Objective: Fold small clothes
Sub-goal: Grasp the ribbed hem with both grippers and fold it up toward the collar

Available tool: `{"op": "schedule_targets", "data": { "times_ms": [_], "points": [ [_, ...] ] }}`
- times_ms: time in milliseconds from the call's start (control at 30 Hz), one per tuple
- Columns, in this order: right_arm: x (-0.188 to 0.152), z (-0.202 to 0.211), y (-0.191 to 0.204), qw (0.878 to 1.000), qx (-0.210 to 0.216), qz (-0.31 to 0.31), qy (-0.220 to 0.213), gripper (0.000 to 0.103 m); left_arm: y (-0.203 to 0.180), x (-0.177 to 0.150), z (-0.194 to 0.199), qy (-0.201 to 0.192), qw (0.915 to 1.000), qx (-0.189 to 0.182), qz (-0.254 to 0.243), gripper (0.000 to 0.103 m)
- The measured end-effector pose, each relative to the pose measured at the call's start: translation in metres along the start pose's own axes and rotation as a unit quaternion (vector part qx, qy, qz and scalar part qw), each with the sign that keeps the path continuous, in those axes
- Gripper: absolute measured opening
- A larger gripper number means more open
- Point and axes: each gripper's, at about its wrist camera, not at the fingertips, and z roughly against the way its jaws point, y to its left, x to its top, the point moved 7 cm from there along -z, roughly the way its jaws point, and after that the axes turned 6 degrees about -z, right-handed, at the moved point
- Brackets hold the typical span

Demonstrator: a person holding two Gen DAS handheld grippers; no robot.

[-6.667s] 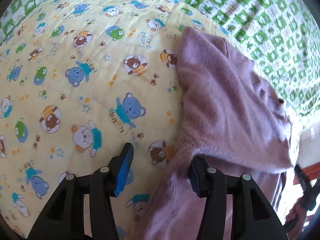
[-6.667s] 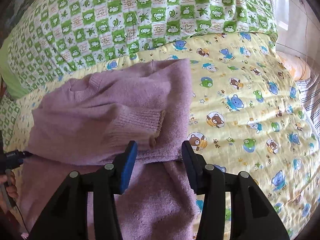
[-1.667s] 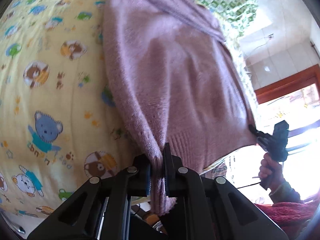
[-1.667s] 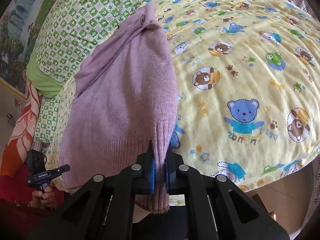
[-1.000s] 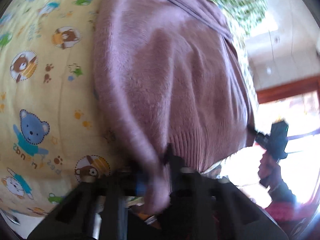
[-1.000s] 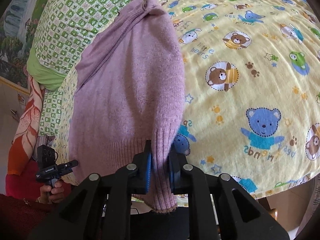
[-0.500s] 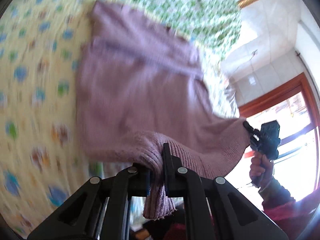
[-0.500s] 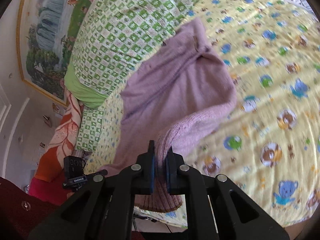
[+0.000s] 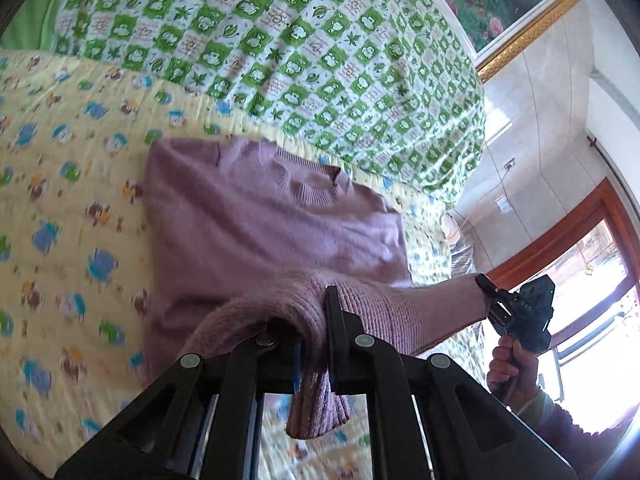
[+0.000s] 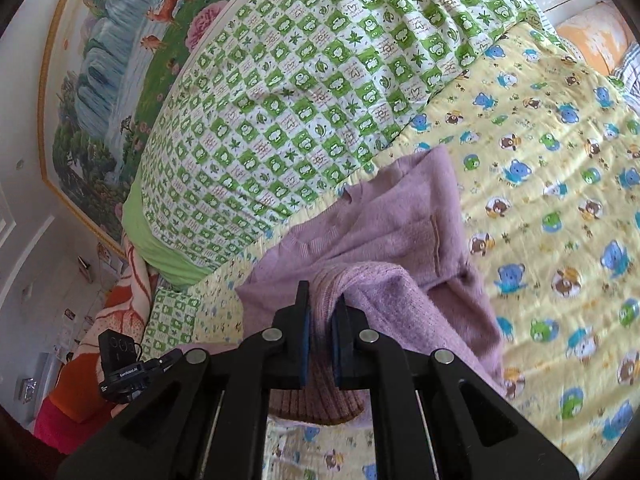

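A small pink knitted sweater [image 9: 260, 224] lies on the yellow bear-print quilt [image 9: 72, 216], its collar toward the green checked blanket. My left gripper [image 9: 314, 320] is shut on one corner of its ribbed hem and holds it lifted above the sweater's body. My right gripper [image 10: 320, 316] is shut on the other hem corner of the sweater [image 10: 400, 236], also lifted. The hem stretches between both grippers; the right gripper shows in the left wrist view [image 9: 486, 296]. The lower half of the sweater hangs folded toward the collar.
A green checked blanket [image 10: 300, 92] lies piled at the head of the bed. A framed landscape painting [image 10: 104, 52] hangs on the wall behind it. A window with a red frame [image 9: 580, 248] is at the right. An orange pillow [image 10: 592, 36] lies far right.
Both grippers closed on the hem corners, then lifted them and carried them up over the sweater toward the collar. The sweater's lower half has come off the quilt.
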Motion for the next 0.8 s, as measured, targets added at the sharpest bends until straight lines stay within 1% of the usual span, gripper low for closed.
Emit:
{"op": "schedule_targets", "data": {
  "times_ms": [200, 400, 533, 600, 800],
  "points": [
    [0.049, -0.057, -0.013, 1.0, -0.026, -0.003, -0.003, 0.009, 0.026, 0.048, -0.045, -0.008, 0.9996, 0.019, 0.02, 0.007],
    [0.08, -0.111, -0.031, 0.999, -0.051, -0.005, 0.004, 0.009, 0.057, 0.09, -0.088, -0.011, 0.9984, 0.04, 0.039, 0.007],
    [0.097, -0.139, -0.045, 0.998, -0.057, -0.011, 0.007, 0.009, 0.072, 0.106, -0.111, -0.006, 0.9976, 0.055, 0.043, 0.007],
    [0.103, -0.153, -0.055, 0.997, -0.069, -0.015, 0.012, 0.009, 0.086, 0.111, -0.128, 0.002, 0.9964, 0.067, 0.053, 0.007],
    [0.107, -0.188, -0.084, 0.994, -0.101, -0.024, 0.033, 0.009, 0.114, 0.113, -0.165, 0.021, 0.9936, 0.089, 0.067, 0.007]
  ]
}}
